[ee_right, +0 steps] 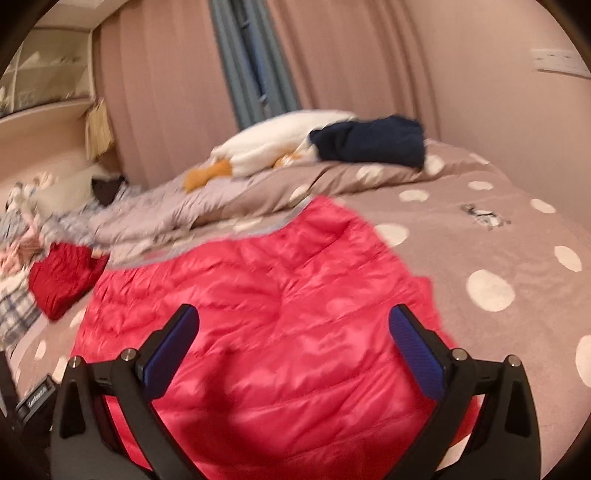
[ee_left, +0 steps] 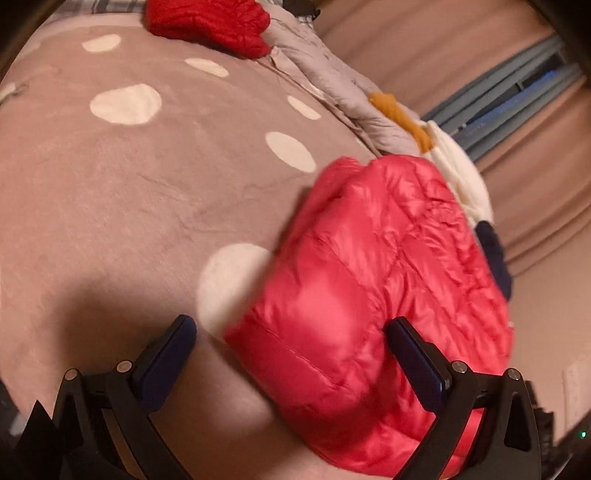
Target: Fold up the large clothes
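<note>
A pink-red quilted puffer jacket (ee_left: 380, 280) lies folded on the polka-dot bedspread (ee_left: 147, 177). My left gripper (ee_left: 291, 332) is open, its jaws wide apart above the jacket's near edge and holding nothing. In the right wrist view the same jacket (ee_right: 280, 314) spreads across the bed below my right gripper (ee_right: 293, 325), which is open and empty over the jacket's middle.
A red knit garment (ee_left: 210, 26) lies at the far side of the bed, also seen in the right wrist view (ee_right: 62, 277). A grey duvet (ee_right: 177, 214), a white and orange plush toy (ee_right: 266, 147) and a dark navy garment (ee_right: 373, 144) sit along the curtain (ee_right: 166, 92).
</note>
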